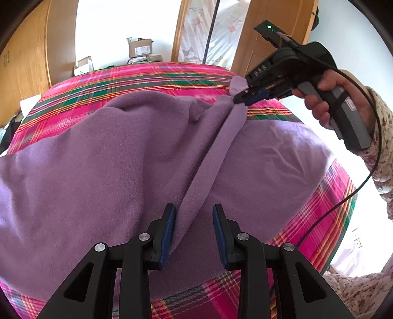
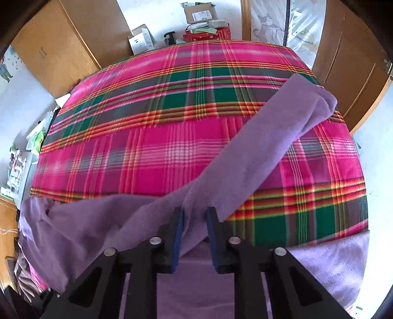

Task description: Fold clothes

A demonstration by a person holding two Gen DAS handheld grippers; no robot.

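Purple fleece garment [image 1: 86, 159] lying spread across plaid bed cover [image 2: 147, 137], filling near side.

Right gripper [image 1: 242, 98], fingers pinching fold of fleece at far right, lifting it into taut ridge.

Left gripper [image 1: 194, 233] hovering near end of ridge, fingers standing wide apart, gripping nothing.

Step, likely: raising edge for first fold. Next move needing left fingers closing on ridge.

Cardboard boxes [image 2: 200, 13], wardrobe [image 2: 61, 44] sitting beyond far edge; nothing blocking.

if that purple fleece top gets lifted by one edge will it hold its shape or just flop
Likely flop: the purple garment sags in soft folds, and a strip of it hangs between the right gripper and the left gripper. Probably light, since a pinch lifts it. Its fuzzy surface probably won't slide easily over the plaid cover.
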